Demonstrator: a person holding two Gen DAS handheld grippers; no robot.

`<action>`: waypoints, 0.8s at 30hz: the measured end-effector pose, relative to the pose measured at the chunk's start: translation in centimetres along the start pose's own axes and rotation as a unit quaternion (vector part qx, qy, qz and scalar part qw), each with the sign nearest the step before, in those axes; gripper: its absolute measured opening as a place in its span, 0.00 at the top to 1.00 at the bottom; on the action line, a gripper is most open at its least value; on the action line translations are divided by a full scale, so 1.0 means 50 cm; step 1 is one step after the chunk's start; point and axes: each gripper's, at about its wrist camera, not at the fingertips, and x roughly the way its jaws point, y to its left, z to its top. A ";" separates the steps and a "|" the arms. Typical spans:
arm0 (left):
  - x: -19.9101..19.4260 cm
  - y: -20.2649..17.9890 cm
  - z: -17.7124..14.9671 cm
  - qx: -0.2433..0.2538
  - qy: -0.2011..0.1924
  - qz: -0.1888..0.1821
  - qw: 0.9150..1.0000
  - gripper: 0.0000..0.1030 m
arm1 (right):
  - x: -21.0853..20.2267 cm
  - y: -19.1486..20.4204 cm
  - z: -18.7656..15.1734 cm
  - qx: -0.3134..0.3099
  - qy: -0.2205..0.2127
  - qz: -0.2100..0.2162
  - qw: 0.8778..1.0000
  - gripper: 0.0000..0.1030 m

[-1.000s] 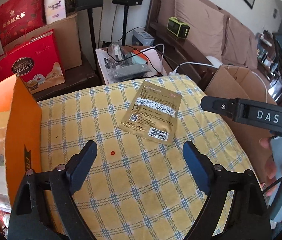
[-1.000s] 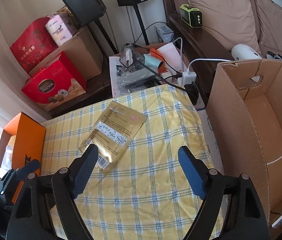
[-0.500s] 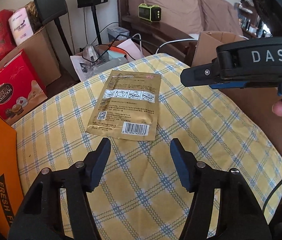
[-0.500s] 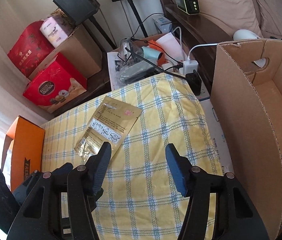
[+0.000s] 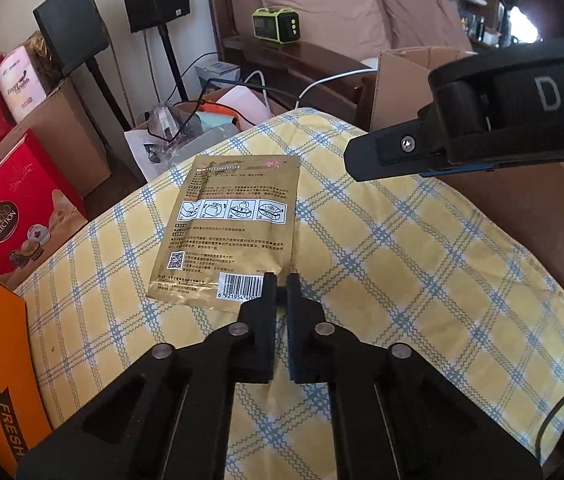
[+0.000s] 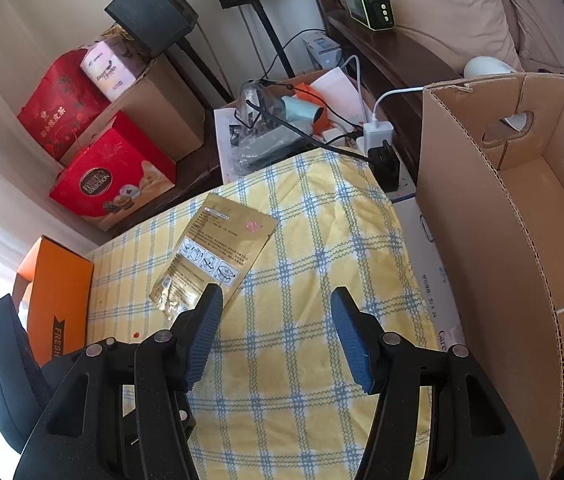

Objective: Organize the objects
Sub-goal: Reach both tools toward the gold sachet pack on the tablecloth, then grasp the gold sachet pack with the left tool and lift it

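A flat gold pouch with printed text and a barcode lies on the yellow checked cloth. My left gripper is shut at the pouch's near right corner, by the barcode, and the corner vanishes between its tips. The pouch also appears in the right wrist view, partly behind one blue pad. My right gripper hovers over the cloth, jaws about half apart with nothing between them. In the left wrist view the right gripper hangs side-on, right of the pouch.
A tall open cardboard box stands right of the cloth. An orange box sits at its left edge. Beyond are red gift boxes, speakers on stands, cables with a charger, and a sofa.
The left gripper came down to the pouch's near corner and its jaws went from wide apart to shut there. The right gripper's jaws narrowed, then held still.
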 end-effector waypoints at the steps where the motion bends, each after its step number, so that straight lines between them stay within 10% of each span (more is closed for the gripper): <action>1: -0.006 0.002 0.001 -0.006 -0.006 -0.005 1.000 1.00 | 0.000 0.000 0.000 0.000 0.000 0.000 1.000 0.43; 16: -0.077 0.104 0.037 -0.145 -0.024 -0.031 0.989 0.98 | -0.027 0.010 -0.005 0.003 -0.007 0.012 1.000 0.43; 21: -0.046 0.156 0.016 -0.210 -0.013 -0.051 0.976 0.47 | 0.002 0.007 0.010 0.013 0.010 0.031 0.999 0.43; 24: -0.031 0.187 0.003 -0.249 -0.011 -0.062 0.966 0.41 | 0.028 0.007 0.034 0.014 0.019 0.044 0.999 0.43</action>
